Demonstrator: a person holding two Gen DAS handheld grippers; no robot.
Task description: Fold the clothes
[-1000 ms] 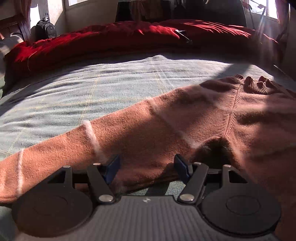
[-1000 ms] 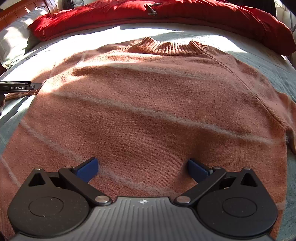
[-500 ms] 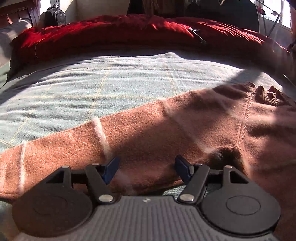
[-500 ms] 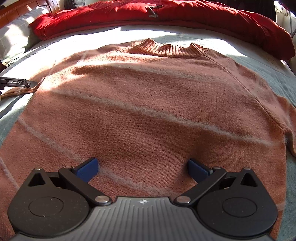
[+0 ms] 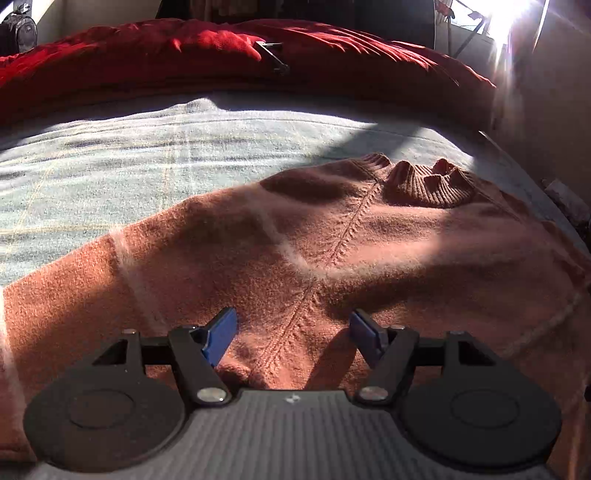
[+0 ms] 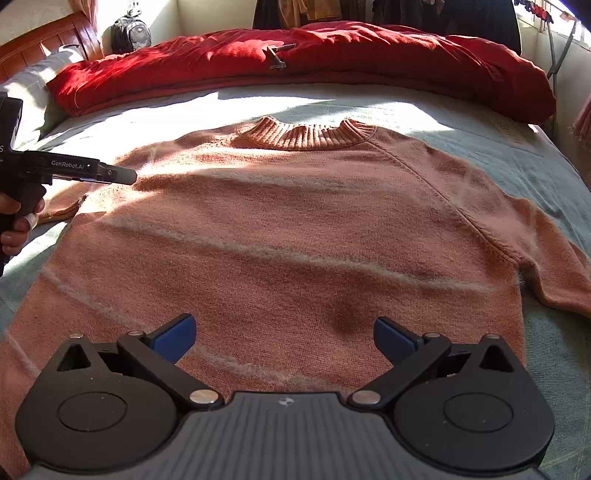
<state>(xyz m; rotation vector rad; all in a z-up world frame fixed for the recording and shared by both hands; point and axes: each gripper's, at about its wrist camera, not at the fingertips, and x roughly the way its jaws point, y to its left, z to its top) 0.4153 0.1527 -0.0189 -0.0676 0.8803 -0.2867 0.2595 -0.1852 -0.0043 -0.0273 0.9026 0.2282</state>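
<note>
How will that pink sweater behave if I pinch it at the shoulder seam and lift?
The sweater will probably drape limply: its knit already bunches between the left gripper fingers. The fuzzy surface should grip, not slip. The spread sleeve will likely trail across the bedspread.

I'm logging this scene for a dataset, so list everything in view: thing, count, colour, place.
sweater: one, salmon-orange with pale stripes, spread flat on the bed, collar at the far side
bedcover: one, pale green-grey, under the sweater
quilt: one, red, bunched along the far edge
clip: one, dark, on the quilt
pillow: one, light grey, far left
backpack: one, grey-black, behind the bed
headboard: one, brown wood, far left
left gripper: open, over the sweater's shoulder seam
right gripper: open, over the hem
hand: one, holding the left gripper's handle
</note>
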